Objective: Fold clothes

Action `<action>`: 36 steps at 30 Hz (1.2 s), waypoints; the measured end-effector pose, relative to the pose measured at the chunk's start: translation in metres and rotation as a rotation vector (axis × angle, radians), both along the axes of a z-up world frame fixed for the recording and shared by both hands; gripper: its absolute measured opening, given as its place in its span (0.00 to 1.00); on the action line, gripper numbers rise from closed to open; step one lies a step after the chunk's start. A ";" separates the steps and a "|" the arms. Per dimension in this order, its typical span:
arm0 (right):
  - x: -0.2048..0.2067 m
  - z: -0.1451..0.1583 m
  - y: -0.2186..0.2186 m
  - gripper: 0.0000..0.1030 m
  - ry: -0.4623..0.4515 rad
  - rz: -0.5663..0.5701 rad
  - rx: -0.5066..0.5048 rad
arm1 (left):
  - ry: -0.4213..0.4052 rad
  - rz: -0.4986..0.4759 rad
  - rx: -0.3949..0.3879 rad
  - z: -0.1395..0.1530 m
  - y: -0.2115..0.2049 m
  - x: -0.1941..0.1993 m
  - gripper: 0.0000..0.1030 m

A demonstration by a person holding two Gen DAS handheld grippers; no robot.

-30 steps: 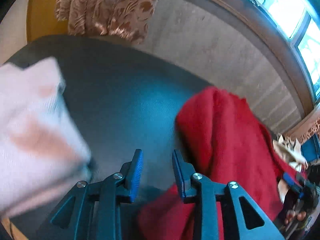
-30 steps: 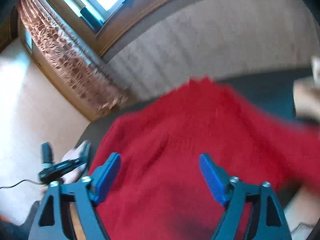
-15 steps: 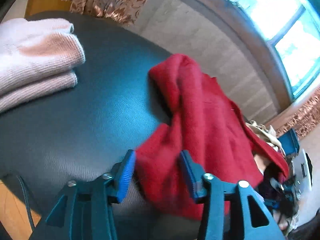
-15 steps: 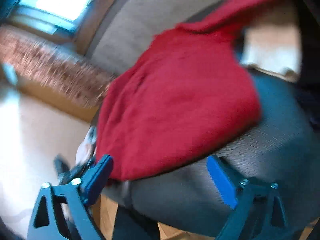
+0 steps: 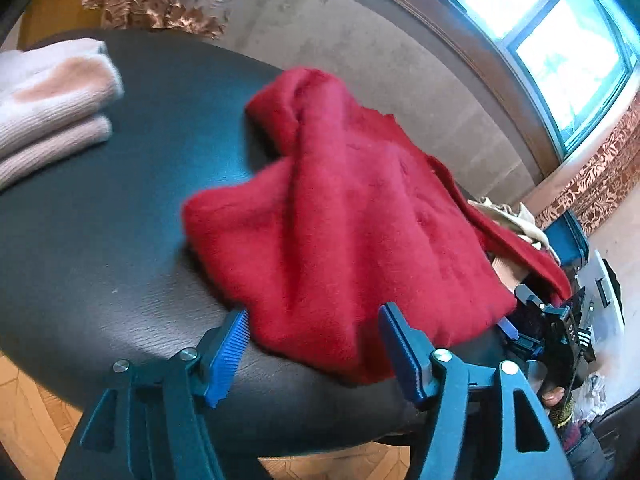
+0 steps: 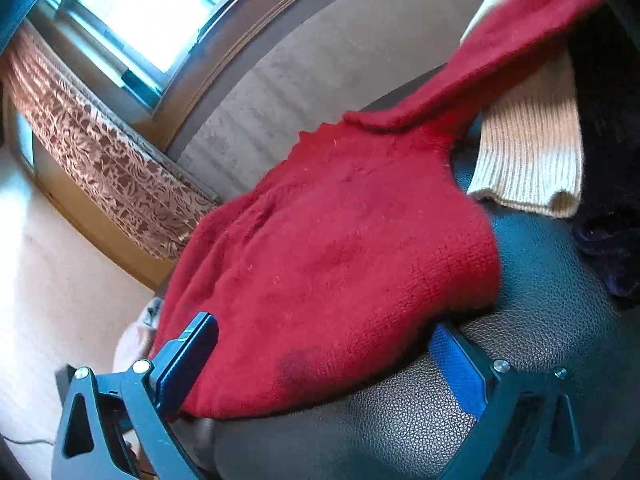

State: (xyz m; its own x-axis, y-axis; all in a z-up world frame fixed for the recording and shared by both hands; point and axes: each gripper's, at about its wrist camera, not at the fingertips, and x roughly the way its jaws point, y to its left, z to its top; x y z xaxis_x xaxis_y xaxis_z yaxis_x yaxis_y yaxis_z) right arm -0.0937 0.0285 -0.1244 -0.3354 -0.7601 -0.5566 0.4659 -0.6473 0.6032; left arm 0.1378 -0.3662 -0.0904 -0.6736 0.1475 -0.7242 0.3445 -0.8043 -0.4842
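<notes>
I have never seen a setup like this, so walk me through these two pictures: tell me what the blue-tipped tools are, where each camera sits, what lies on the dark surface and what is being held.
There is no robot here. A person holds a hand tool in each hand, each ending in a two-finger claw with blue pads, and each tool carries a wide-angle camera that looks forward along its fingers.

One picture comes from the left claw, the other from the right claw. The right claw also shows at the right edge of the left picture.

Both look at a round dark padded surface below a window. On it lies a crumpled red sweater, partly hanging over the far edge. Beside it lies a folded pale pink knit.

Nothing is gripped. The left claw is opening, the right stands wide open, and the sweater's near edge lies between the pads of each.
</notes>
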 end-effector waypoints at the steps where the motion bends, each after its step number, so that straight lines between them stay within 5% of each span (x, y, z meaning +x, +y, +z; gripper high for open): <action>1: -0.002 0.000 -0.003 1.00 -0.008 0.003 0.011 | -0.007 0.012 -0.002 -0.001 0.000 -0.002 0.65; 3: -0.006 0.001 -0.006 0.98 -0.030 -0.001 0.033 | -0.013 0.041 0.002 0.000 0.001 -0.005 0.65; 4: -0.005 0.002 -0.008 0.86 -0.035 -0.003 0.060 | -0.020 0.060 0.013 0.000 0.000 -0.007 0.65; 5: -0.003 0.002 -0.008 0.70 -0.030 0.007 0.080 | -0.024 0.080 0.029 -0.001 -0.001 -0.008 0.65; 6: -0.004 0.000 -0.011 0.21 -0.041 0.029 0.094 | -0.026 0.100 0.047 -0.003 -0.001 -0.008 0.65; 7: -0.006 -0.007 -0.013 0.11 -0.070 0.039 0.098 | -0.027 0.113 0.065 -0.004 -0.003 -0.008 0.65; 12: -0.014 -0.024 -0.011 0.10 -0.163 0.017 0.010 | -0.025 0.145 0.154 -0.008 -0.015 -0.008 0.58; 14: -0.018 -0.019 -0.013 0.10 -0.171 0.026 -0.005 | -0.036 0.136 0.199 -0.009 -0.021 -0.012 0.23; 15: -0.020 -0.016 -0.014 0.10 -0.175 0.030 -0.011 | -0.040 0.126 0.233 -0.009 -0.025 -0.014 0.18; 18: -0.025 0.017 -0.007 0.10 -0.148 0.049 -0.139 | 0.084 0.099 0.262 0.016 -0.032 -0.013 0.17; 22: -0.030 0.081 -0.001 0.10 -0.005 0.073 -0.249 | 0.285 0.076 0.291 0.068 -0.045 -0.025 0.13; 25: -0.050 0.117 -0.005 0.10 0.094 0.041 -0.263 | 0.335 0.096 0.317 0.092 -0.058 -0.050 0.12; 30: -0.093 0.137 -0.001 0.16 0.108 -0.113 -0.323 | 0.329 0.173 0.322 0.104 -0.076 -0.063 0.22; 32: -0.097 0.138 -0.001 0.30 0.103 -0.120 -0.286 | 0.279 0.204 0.303 0.091 -0.083 -0.056 0.25; 34: -0.095 0.133 -0.003 0.77 0.093 -0.088 -0.251 | 0.223 0.235 0.278 0.076 -0.090 -0.049 0.26; 36: -0.084 0.121 -0.008 0.85 0.083 -0.012 -0.201 | 0.157 0.269 0.263 0.054 -0.100 -0.034 0.28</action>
State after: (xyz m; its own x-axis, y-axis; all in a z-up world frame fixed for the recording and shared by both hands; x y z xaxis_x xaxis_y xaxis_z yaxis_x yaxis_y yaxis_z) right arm -0.1779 0.0204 -0.0029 -0.3838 -0.8484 -0.3645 0.5124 -0.5241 0.6803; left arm 0.1035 -0.4660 -0.0364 -0.8127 0.1171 -0.5708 0.4315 -0.5374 -0.7246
